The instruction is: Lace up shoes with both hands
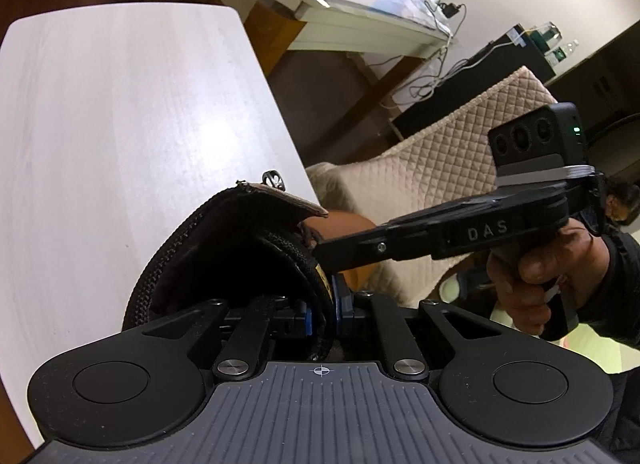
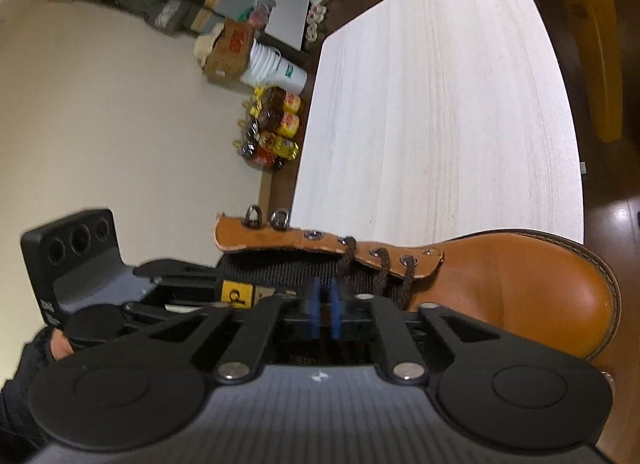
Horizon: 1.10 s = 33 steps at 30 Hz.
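A tan leather boot [image 2: 520, 284] lies at the near edge of a pale wood table [image 2: 432, 104], toe to the right. A dark brown lace [image 2: 382, 268] runs through its lower eyelets; the top hooks [image 2: 280, 219] are bare. My right gripper [image 2: 325, 306] is shut on the lace over the black tongue. In the left wrist view I see the boot's dark padded collar [image 1: 240, 248] from behind. My left gripper [image 1: 324, 310] is shut on the collar's rim. The right gripper's body [image 1: 460, 232] reaches in from the right, held by a hand.
The table [image 1: 140, 124] stretches away from the boot. A quilted beige chair [image 1: 440, 160] stands beside it, with a white desk [image 1: 340, 12] and blue jug beyond. Boxes, a white bucket and snack packets [image 2: 272, 128] sit on the floor by the wall.
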### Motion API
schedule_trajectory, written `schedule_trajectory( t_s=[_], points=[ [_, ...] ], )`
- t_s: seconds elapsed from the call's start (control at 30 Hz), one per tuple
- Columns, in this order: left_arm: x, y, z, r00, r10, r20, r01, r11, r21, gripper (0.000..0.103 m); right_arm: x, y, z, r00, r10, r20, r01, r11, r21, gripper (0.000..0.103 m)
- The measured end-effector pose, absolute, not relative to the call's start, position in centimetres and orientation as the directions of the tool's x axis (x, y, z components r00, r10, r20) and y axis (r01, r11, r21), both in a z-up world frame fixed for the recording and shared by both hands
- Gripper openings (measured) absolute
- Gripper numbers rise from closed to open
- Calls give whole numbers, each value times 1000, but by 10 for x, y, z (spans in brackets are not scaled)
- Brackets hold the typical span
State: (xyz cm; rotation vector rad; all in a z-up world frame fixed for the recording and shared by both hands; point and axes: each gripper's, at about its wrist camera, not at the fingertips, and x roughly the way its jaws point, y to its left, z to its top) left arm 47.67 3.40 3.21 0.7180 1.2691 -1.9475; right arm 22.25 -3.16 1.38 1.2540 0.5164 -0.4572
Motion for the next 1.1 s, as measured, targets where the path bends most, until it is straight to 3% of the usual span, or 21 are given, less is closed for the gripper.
schedule_trajectory(
  t_s=[0.23,0.33,0.47,0.67,0.87,1.03,1.1],
  points=[
    [481,38,28,-612,-253,-749,789,-260,-557,10,202,-41,30,818,-161,-552,575,200,793,3],
    [481,38,28,-614,-257,-746,787,-268,-556,10,198,-40,23,818,-143,-557,575,159,803,11],
    [480,38,27,-620,-257,-741,783,-270,-561,10,204,-29,18,812,-99,-575,582,187,791,15],
    [480,34,20,-616,-246,-748,788,-214,-578,11,205,-16,11,787,-69,-613,614,186,767,15],
    [498,29,11,-679,-284,-676,714,-42,-699,11,213,-4,21,775,-50,-630,617,273,738,15],
    [495,28,10,-674,-278,-684,719,-33,-695,11,224,2,28,755,-50,-654,628,339,700,14],
    [495,28,10,-673,-278,-686,721,-37,-692,11,228,4,30,747,-51,-663,632,364,684,4]
  ],
)
